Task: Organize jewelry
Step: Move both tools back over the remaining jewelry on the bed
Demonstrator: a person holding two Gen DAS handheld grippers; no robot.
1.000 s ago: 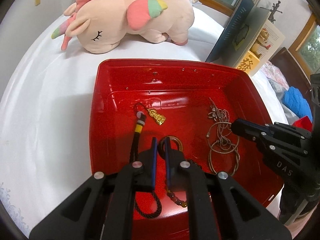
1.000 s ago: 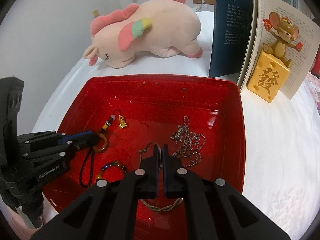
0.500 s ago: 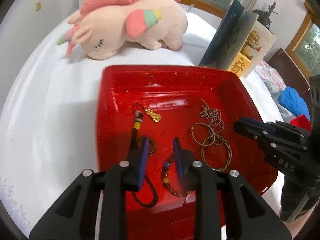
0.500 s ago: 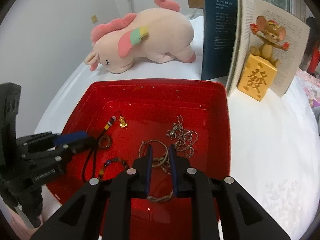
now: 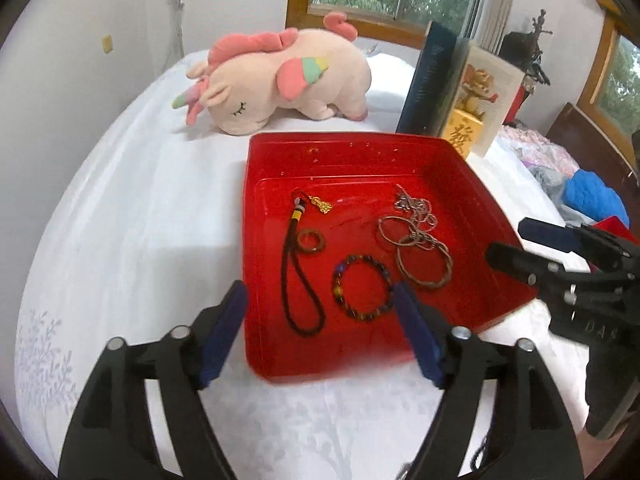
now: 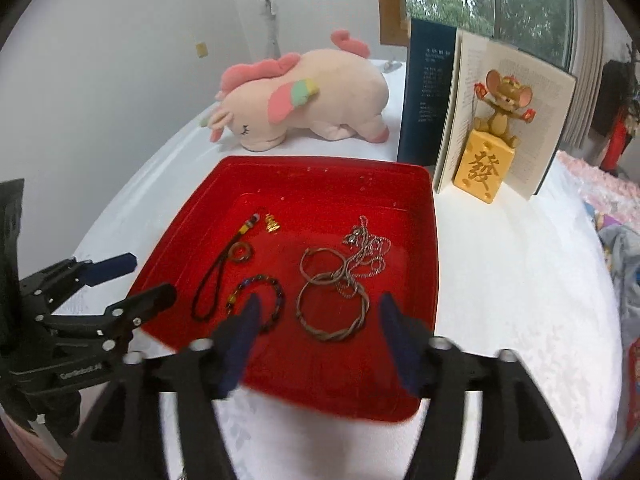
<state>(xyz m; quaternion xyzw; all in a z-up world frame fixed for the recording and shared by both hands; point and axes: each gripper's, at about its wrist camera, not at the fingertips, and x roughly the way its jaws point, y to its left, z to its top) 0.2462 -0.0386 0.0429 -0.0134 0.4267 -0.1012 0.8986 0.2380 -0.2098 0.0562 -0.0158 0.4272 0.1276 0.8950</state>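
A red tray (image 5: 460,172) (image 6: 424,216) on the white bed holds the jewelry. A black cord with a gold charm (image 5: 294,264) (image 6: 218,276) and a brown ring (image 5: 312,240) (image 6: 241,252) lie at its left. A beaded bracelet (image 5: 360,288) (image 6: 276,292) lies in the middle. Twisted metal bangles (image 5: 424,260) (image 6: 332,308) and a silver chain (image 5: 416,206) (image 6: 366,248) lie at the right. My left gripper (image 5: 320,300) (image 6: 136,280) is open and empty above the tray's near edge. My right gripper (image 6: 318,312) (image 5: 520,240) is open and empty above the near edge too.
A pink unicorn plush (image 5: 280,80) (image 6: 304,96) lies behind the tray. An open book (image 6: 480,104) stands at the back right with a mouse figurine on a yellow block (image 6: 486,160) in front. Blue and pink cloth (image 5: 592,196) lies at the far right.
Both grippers opened wide and pulled back and up from the tray. The ring and the bangles they were closed around now lie loose in the tray.
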